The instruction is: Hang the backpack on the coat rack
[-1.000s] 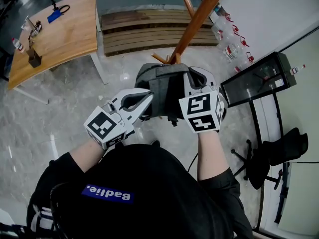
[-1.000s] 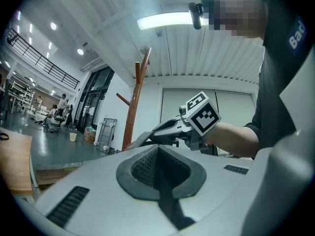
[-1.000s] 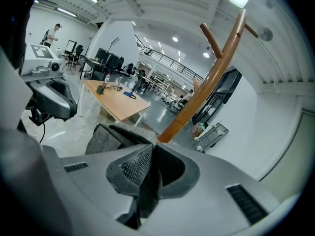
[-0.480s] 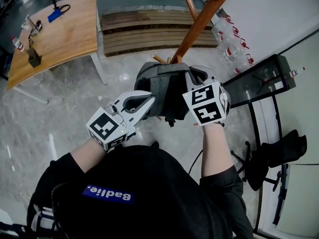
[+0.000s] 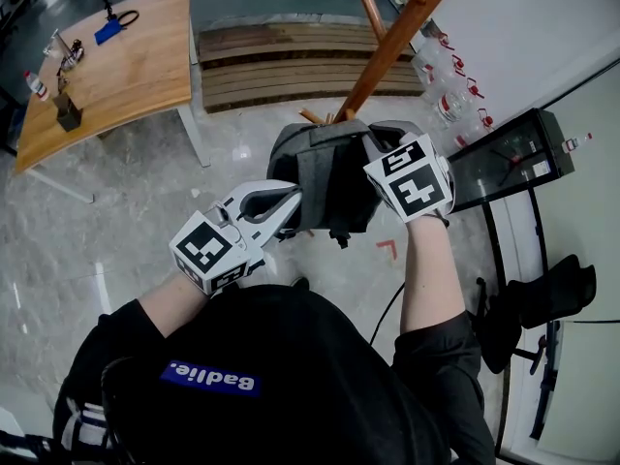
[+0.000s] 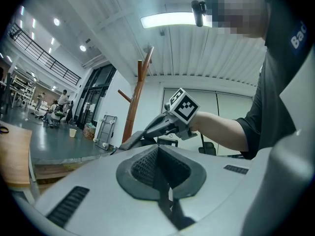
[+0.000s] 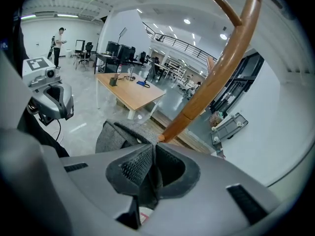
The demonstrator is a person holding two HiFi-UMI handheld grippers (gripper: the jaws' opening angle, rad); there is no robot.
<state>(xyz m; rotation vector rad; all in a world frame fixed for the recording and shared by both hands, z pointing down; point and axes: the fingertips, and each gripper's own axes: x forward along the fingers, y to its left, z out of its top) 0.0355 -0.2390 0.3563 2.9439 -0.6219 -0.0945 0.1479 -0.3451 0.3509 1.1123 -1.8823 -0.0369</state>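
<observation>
A grey backpack (image 5: 325, 177) hangs between my two grippers at chest height, right in front of the brown wooden coat rack (image 5: 387, 46). My left gripper (image 5: 289, 209) is shut on a dark strap (image 6: 164, 191) at the pack's left side. At the pack's top right, beside the rack's pole, my right gripper (image 5: 373, 145) is shut on a fold of the grey fabric. In the right gripper view the backpack (image 7: 115, 134) bulges just past my right gripper (image 7: 153, 149), with the rack's pole (image 7: 221, 68) rising behind it. Pegs (image 5: 371, 13) stick out from the pole above the pack.
A wooden table (image 5: 107, 66) stands at the far left and a slatted wooden bench (image 5: 291, 61) behind the rack. A black glass-topped stand (image 5: 504, 153), bottles (image 5: 450, 85) and a black office chair (image 5: 542, 298) crowd the right side. The floor is polished grey stone.
My right gripper has shifted right and toward the rack, tipping further down with the pack's top corner. The left gripper has stayed put.
</observation>
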